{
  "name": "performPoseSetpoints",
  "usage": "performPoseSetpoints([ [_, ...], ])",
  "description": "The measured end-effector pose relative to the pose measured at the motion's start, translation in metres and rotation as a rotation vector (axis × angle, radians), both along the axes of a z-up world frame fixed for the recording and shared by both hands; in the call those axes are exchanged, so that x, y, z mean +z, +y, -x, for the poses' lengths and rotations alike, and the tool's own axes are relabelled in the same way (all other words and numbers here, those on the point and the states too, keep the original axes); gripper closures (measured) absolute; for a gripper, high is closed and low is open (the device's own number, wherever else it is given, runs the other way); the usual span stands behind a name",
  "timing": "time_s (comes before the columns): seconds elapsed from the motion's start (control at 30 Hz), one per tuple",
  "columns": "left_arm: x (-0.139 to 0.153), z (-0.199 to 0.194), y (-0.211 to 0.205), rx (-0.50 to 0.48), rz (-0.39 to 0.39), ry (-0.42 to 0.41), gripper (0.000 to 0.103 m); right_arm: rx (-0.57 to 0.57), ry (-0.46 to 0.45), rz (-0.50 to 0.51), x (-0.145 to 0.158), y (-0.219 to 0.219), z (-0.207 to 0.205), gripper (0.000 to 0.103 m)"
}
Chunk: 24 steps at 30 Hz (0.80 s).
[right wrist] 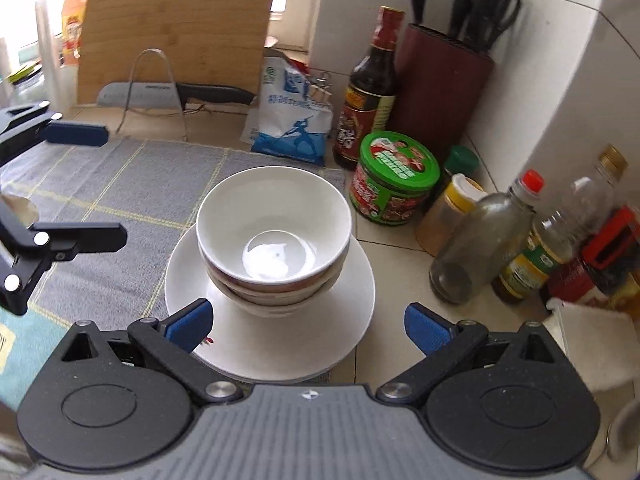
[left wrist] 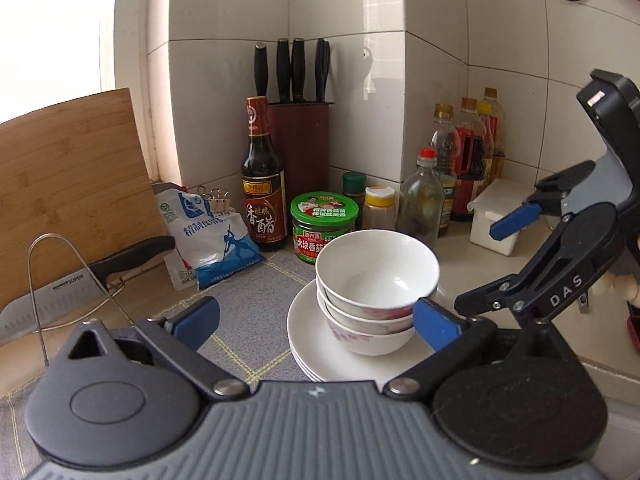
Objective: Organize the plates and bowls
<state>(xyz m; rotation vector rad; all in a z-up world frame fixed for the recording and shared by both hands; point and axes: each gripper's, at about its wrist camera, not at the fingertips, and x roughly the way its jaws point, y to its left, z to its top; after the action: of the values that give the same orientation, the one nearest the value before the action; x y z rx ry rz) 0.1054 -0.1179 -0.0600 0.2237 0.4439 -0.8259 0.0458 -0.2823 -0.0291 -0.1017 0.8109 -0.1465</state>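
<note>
Three white bowls (left wrist: 376,276) (right wrist: 274,232) sit nested on a short stack of white plates (left wrist: 316,344) (right wrist: 352,312), at the right edge of a grey checked cloth (left wrist: 248,300) (right wrist: 120,184). My left gripper (left wrist: 316,322) (right wrist: 92,184) hovers just before the stack on its left side, open, with nothing pressed between its blue pads. My right gripper (right wrist: 307,325) (left wrist: 500,260) hangs above the stack's near right side, also open and holding nothing. The stack stands free of both.
Behind the stack stand a green-lidded jar (left wrist: 322,220), a dark vinegar bottle (left wrist: 262,184), a knife block (left wrist: 298,140) and a salt bag (left wrist: 212,240). Oil and sauce bottles (right wrist: 480,240) crowd the right. A knife (left wrist: 72,292), wire rack and cutting board (left wrist: 68,184) are at the left.
</note>
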Motion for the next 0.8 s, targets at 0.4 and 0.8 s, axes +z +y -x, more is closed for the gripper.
performPoseSetpoints([
  [0.4,0.03,0.044,0.026,0.23,-0.099,0.084,0.001,-0.362,-0.109,-0.09,0.015,0.06,0.071,0.0],
  [0.8,0.046,0.057,0.048,0.26,-0.087,0.086,0.001,-0.345,-0.175,-0.092,0.033,0.09,0.088,0.0],
])
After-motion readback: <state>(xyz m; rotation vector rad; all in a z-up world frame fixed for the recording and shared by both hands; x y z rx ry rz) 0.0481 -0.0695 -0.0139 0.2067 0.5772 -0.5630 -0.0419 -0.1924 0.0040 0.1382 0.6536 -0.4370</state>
